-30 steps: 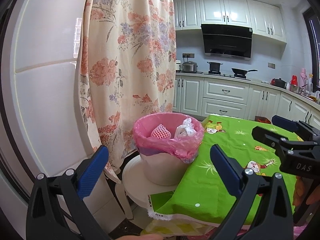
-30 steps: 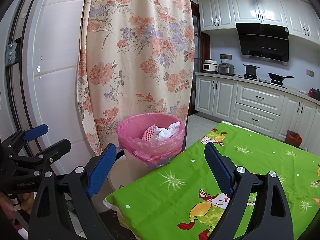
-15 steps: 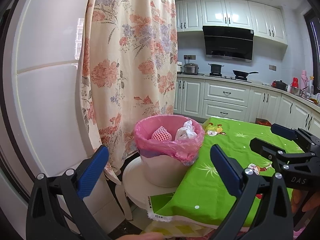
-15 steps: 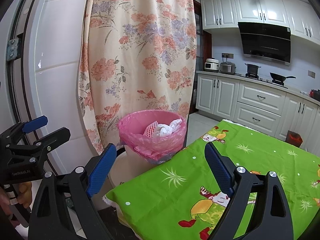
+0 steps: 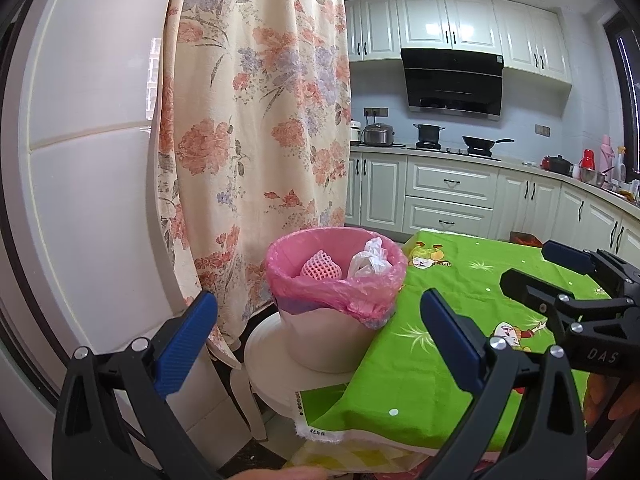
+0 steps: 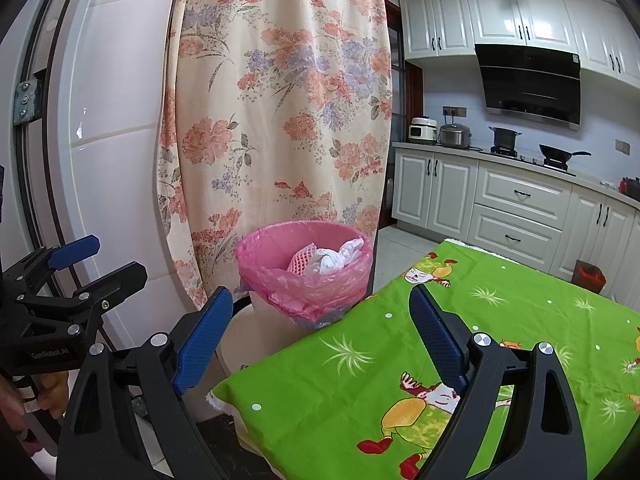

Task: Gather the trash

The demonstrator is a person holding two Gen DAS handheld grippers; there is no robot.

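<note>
**Bin dead ahead, both grippers empty**

You are holding the left gripper [image 5: 316, 322] and right gripper [image 6: 320, 318] spread wide, pinching nothing. The pink-lined trash bin [image 5: 336, 280] is sitting mid-frame, straight ahead between the left's fingers, which look nearer.

floral curtain [image 5: 256, 128] | white cabinets [image 5: 448, 196] | black range hood [image 5: 454, 80] | pale tiled floor [image 6: 400, 246]

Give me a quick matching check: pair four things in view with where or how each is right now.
1. foam net
2. trash bin
3. left gripper
4. tablecloth

a. open, empty
b. on a white stool
c. green, covering the table
d. inside the pink bag

Pairs: 1-d, 2-b, 3-a, 4-c
</note>
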